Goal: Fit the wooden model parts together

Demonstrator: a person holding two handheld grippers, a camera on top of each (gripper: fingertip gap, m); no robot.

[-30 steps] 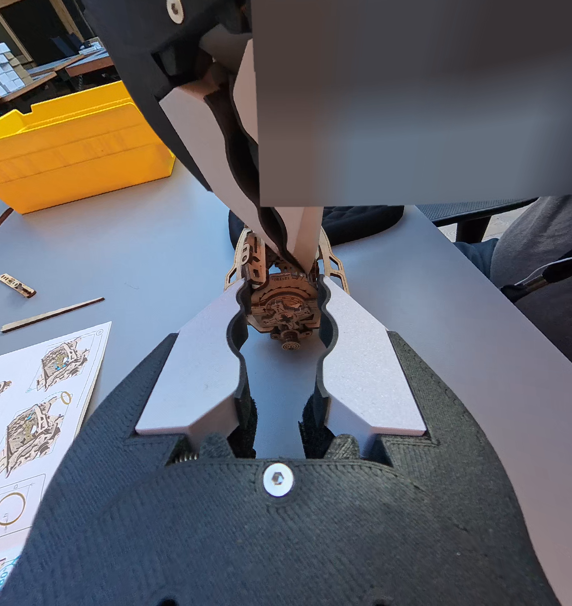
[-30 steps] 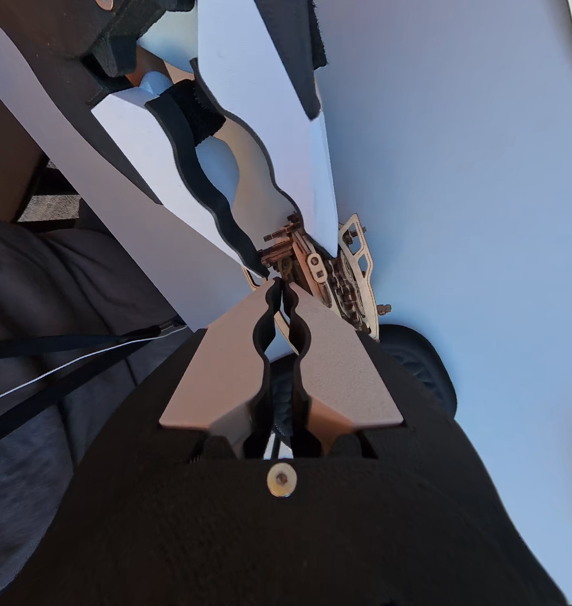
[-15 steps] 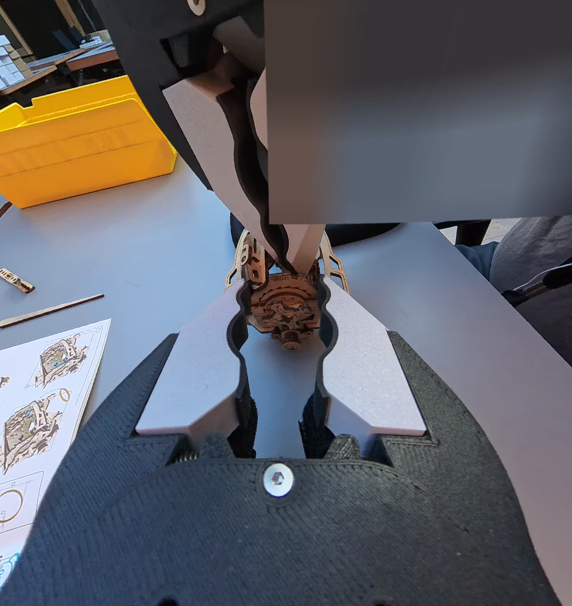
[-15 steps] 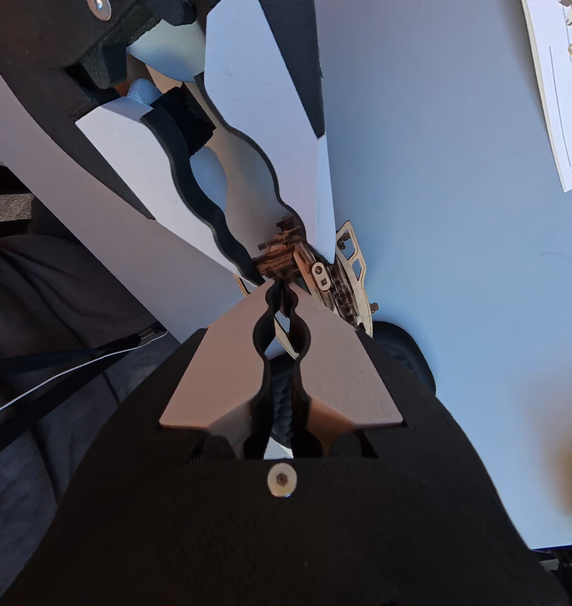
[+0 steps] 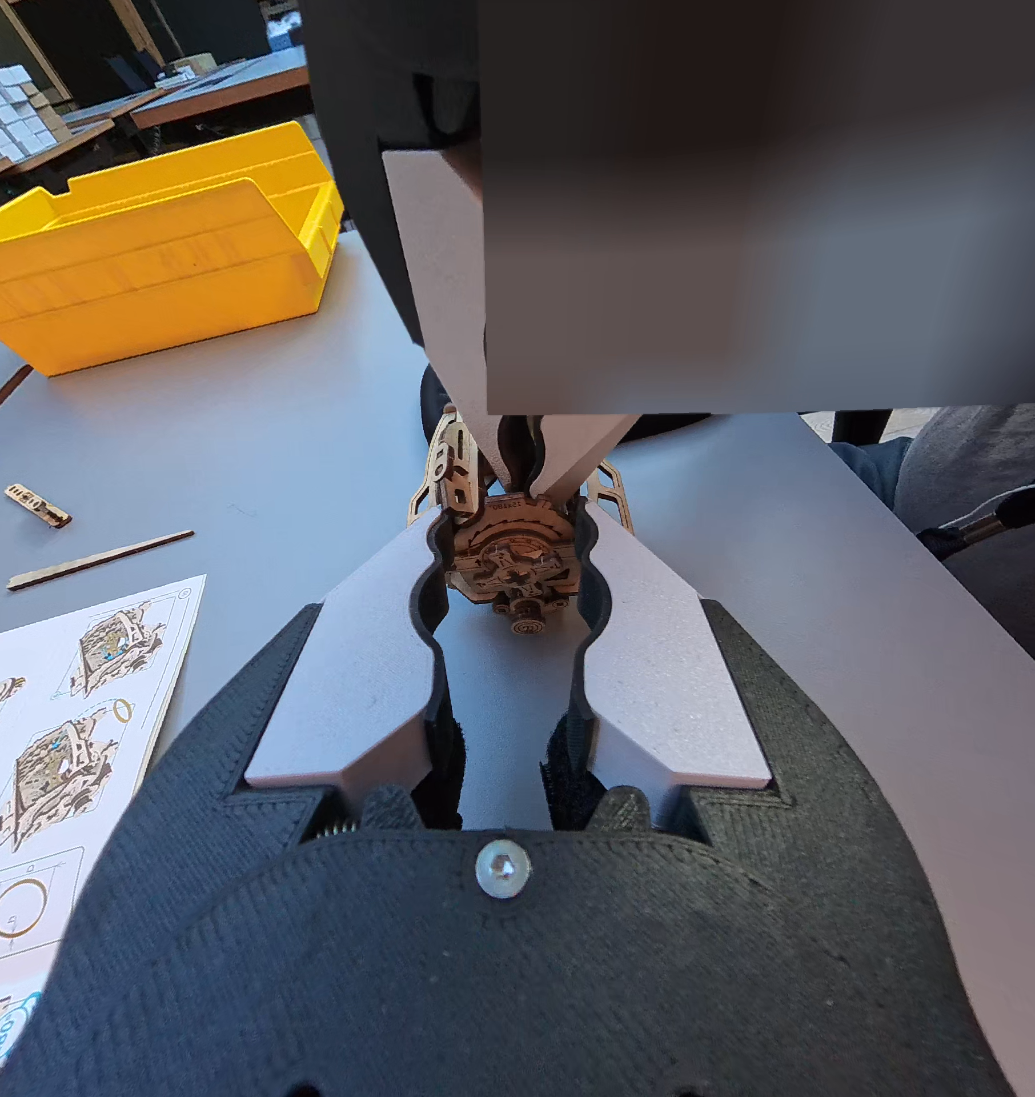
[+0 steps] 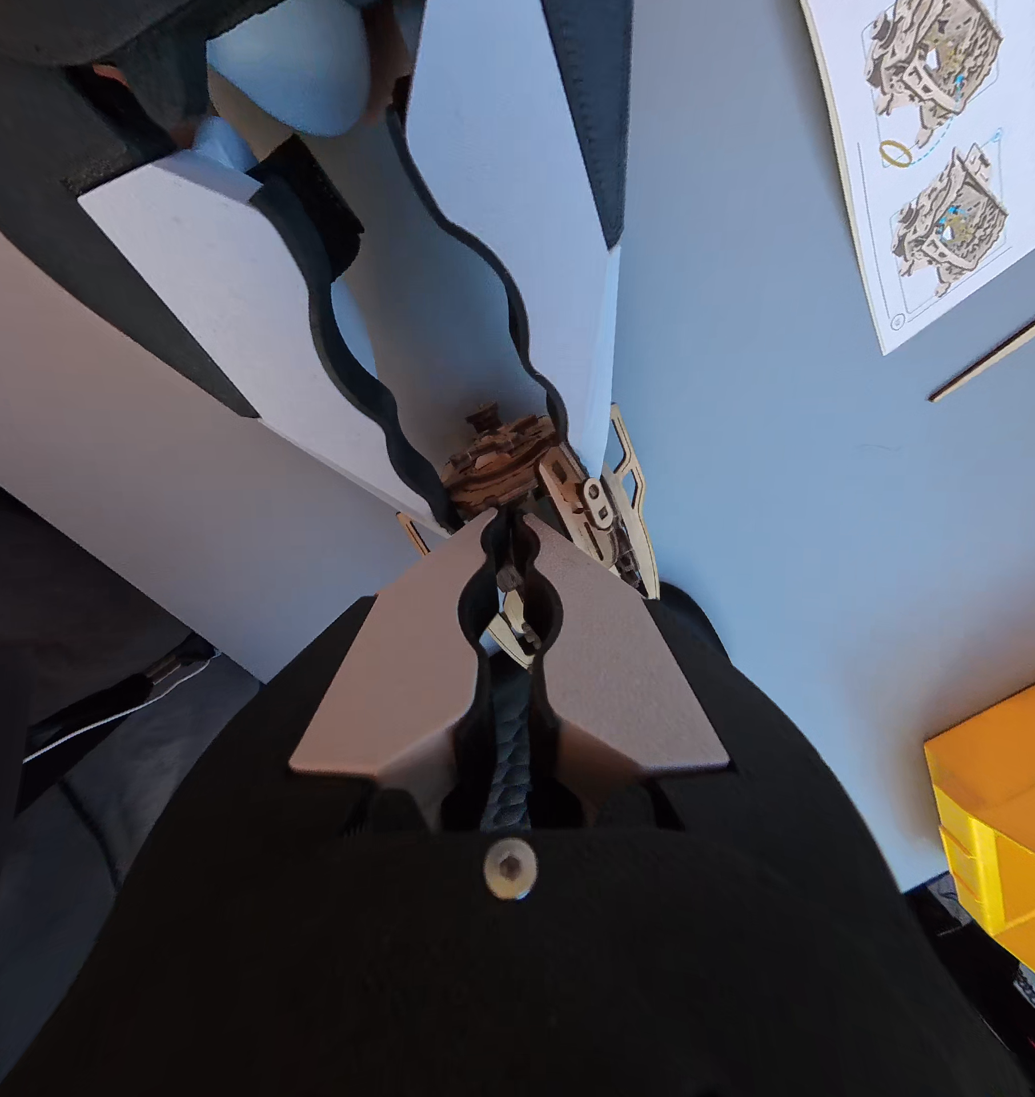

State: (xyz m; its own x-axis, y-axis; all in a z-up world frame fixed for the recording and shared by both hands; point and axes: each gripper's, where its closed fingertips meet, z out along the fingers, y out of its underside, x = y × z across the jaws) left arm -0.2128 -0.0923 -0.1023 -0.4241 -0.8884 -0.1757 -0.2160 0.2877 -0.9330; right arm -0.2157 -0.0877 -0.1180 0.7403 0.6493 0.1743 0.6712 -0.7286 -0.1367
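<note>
The wooden model [image 5: 512,558], a small brown gear mechanism with pale lattice side plates, is held just above the grey table [image 5: 254,439]. My left gripper [image 5: 512,522] is shut on its two sides. My right gripper [image 6: 506,525] comes down from above and is shut on a thin part at the model's top edge; it also shows in the left wrist view [image 5: 524,481]. In the right wrist view the model [image 6: 497,460] sits between the left gripper's fingers [image 6: 586,368]. The model's far side is hidden.
A yellow bin [image 5: 147,249] stands at the back left and shows in the right wrist view [image 6: 1013,831]. An instruction sheet [image 5: 64,742], a thin wooden strip [image 5: 100,558] and a small wooden piece [image 5: 37,504] lie on the left. A person's legs [image 5: 990,475] are past the table's right edge. The grippers are tip to tip, or close to it.
My right gripper has swung round over the model, so its view now takes in the instruction sheet and the yellow bin. The left gripper keeps its hold and has hardly moved.
</note>
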